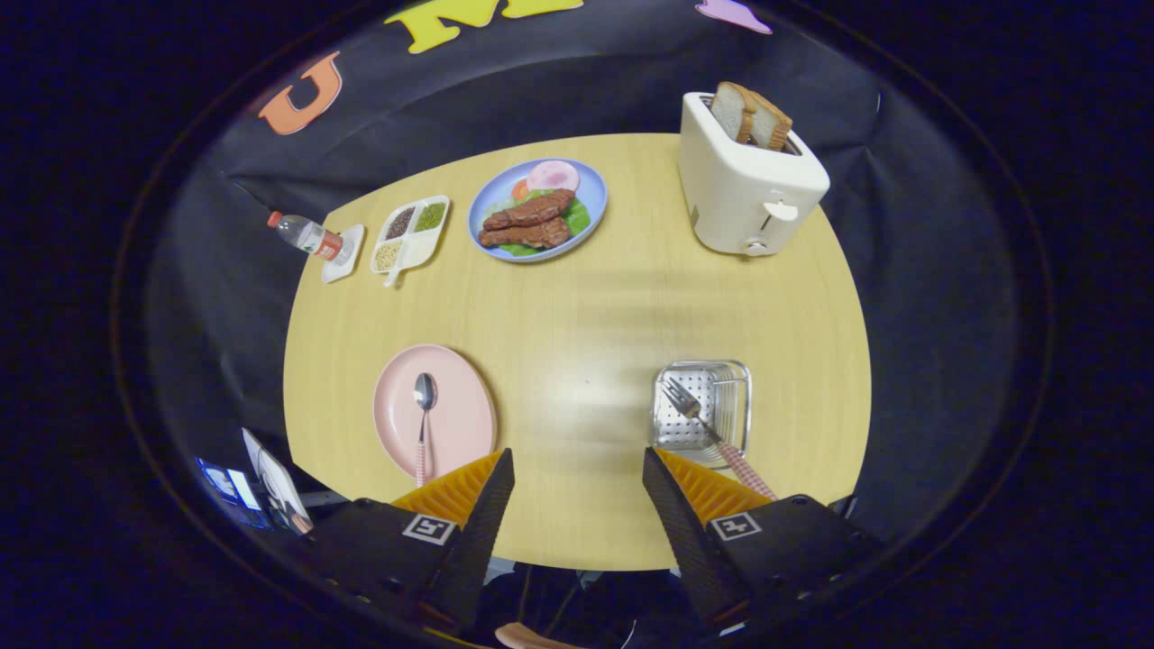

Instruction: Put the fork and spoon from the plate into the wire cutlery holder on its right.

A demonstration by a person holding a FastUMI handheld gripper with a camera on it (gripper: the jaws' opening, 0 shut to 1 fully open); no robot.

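Observation:
A pink plate [460, 406] lies on the round wooden table just ahead of my left finger. On it rests a spoon [423, 416], bowl pointing away, checked handle toward me. To its right stands the wire cutlery holder [735, 379], just beyond my right finger. The fork [703, 424] leans in the holder, tines up inside it, its checked handle sticking out over the near rim toward my right finger. My gripper [577, 469] hovers above the table's near edge, open, with only bare tabletop between its fingers.
At the far side sit a blue plate of meat and greens [538, 212], a white divided dish of seeds [410, 234], a small bottle on a white dish [311, 237] and a white toaster with bread slices [748, 180].

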